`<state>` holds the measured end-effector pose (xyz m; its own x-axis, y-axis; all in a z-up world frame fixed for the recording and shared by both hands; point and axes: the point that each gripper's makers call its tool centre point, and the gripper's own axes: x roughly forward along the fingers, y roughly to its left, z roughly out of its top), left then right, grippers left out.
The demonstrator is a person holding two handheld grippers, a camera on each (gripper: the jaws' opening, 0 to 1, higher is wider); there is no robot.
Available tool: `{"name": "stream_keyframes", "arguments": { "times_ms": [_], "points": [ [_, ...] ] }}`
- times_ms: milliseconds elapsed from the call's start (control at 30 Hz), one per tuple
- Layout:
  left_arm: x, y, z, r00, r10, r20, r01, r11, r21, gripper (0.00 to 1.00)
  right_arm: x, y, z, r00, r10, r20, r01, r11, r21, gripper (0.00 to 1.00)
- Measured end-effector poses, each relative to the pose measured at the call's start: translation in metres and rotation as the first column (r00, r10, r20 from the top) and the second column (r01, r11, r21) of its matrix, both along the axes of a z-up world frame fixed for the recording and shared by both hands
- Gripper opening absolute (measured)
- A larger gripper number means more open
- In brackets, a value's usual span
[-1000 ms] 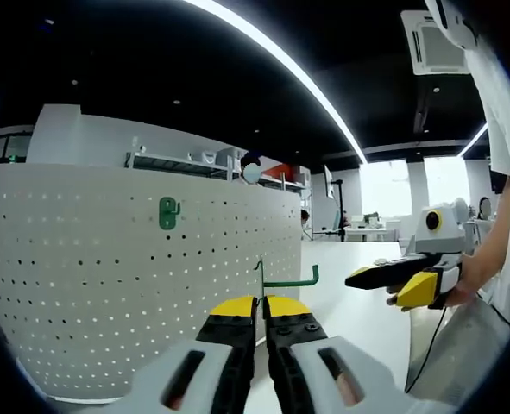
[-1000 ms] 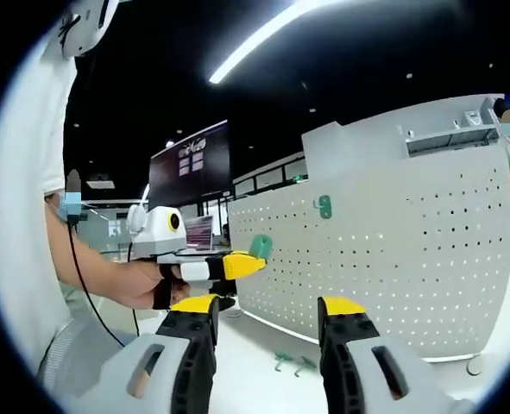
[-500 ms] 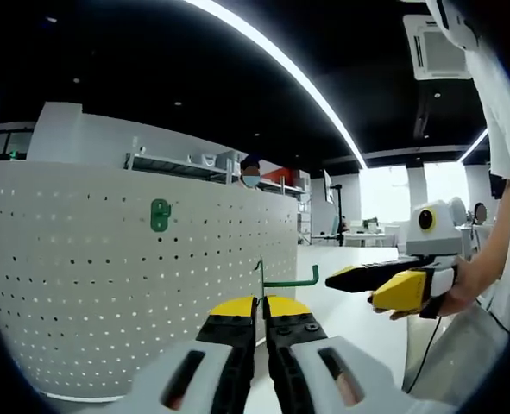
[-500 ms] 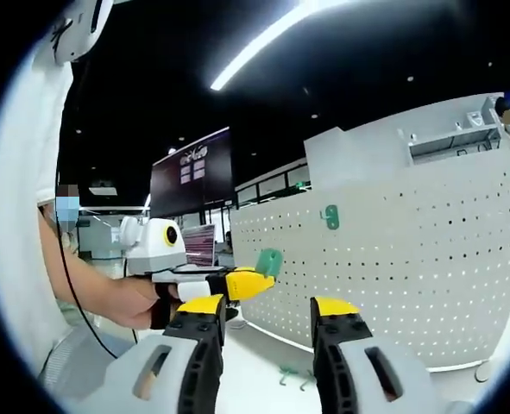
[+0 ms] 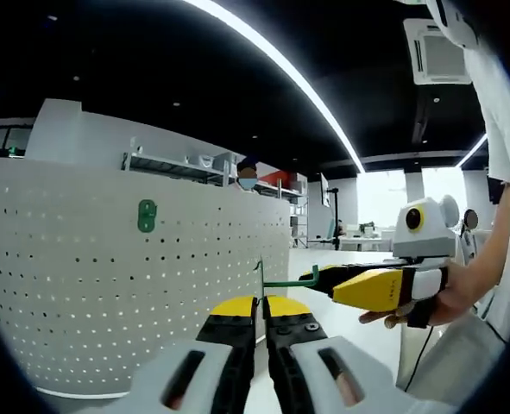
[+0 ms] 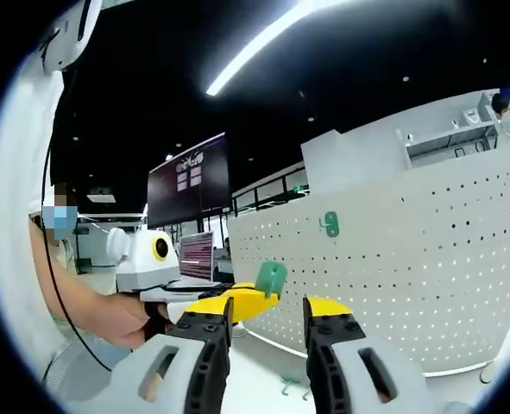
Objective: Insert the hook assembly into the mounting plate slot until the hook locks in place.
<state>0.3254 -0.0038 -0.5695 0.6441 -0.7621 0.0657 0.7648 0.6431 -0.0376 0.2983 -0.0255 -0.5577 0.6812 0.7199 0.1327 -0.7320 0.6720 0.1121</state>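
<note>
Left claw pinches a green hook assembly between its closed yellow-tipped jaws, held up in front of the large white perforated mounting plate, which curves across the scene and stands on the white tabletop. Right claw is parted and holds nothing, with the left claw's yellow tip and the hook's flat green base just beyond it. Smallest are a green hook already hanging on the plate and loose green hooks on the tabletop.
</note>
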Motion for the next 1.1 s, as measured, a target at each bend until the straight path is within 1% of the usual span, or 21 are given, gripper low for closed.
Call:
{"name": "stream_keyframes", "arguments": {
  "times_ms": [200, 267, 533, 633, 733, 900, 967, 1000, 1100],
  "points": [
    [-0.002, -0.002, 0.002, 1.0, -0.006, 0.003, 0.006, 1.0, -0.007, 0.03, 0.003, 0.003, 0.004, 1.0, 0.0, 0.006, 0.0, 1.0, 0.004, 0.28],
    [-0.002, -0.002, 0.002, 1.0, -0.007, 0.003, 0.007, 1.0, -0.007, 0.03, 0.004, 0.005, 0.004, 1.0, 0.01, -0.004, -0.009, 1.0, 0.018, 0.26],
    [-0.006, -0.005, 0.003, 1.0, -0.012, 0.0, 0.012, 1.0, -0.016, 0.03, 0.005, 0.01, 0.005, 1.0, 0.012, -0.016, -0.012, 0.999, 0.034, 0.22],
    [-0.007, -0.006, 0.004, 1.0, -0.012, 0.001, 0.012, 1.0, -0.018, 0.03, 0.007, 0.01, 0.005, 1.0, 0.012, -0.017, -0.011, 0.999, 0.04, 0.18],
    [-0.007, -0.006, 0.005, 1.0, -0.015, 0.004, 0.015, 1.0, -0.017, 0.03, 0.007, 0.009, 0.006, 1.0, 0.009, -0.013, -0.008, 0.999, 0.043, 0.16],
    [-0.009, -0.008, 0.005, 1.0, -0.02, 0.011, 0.02, 1.0, -0.01, 0.03, 0.009, 0.008, 0.007, 1.0, 0.005, -0.023, -0.004, 0.998, 0.056, 0.13],
    [-0.01, -0.01, 0.006, 1.0, -0.024, 0.016, 0.024, 1.0, -0.006, 0.03, 0.009, 0.009, 0.008, 0.999, 0.013, -0.039, -0.01, 0.997, 0.078, 0.12],
    [-0.011, -0.01, 0.006, 0.999, -0.023, 0.022, 0.023, 1.0, 0.003, 0.03, 0.009, 0.008, 0.007, 0.999, 0.011, -0.042, -0.008, 0.997, 0.079, 0.11],
    [-0.011, -0.011, 0.004, 0.999, -0.028, 0.016, 0.027, 1.0, 0.009, 0.02, 0.009, 0.01, 0.007, 0.999, 0.018, -0.047, -0.014, 0.997, 0.081, 0.06]
  ]
}}
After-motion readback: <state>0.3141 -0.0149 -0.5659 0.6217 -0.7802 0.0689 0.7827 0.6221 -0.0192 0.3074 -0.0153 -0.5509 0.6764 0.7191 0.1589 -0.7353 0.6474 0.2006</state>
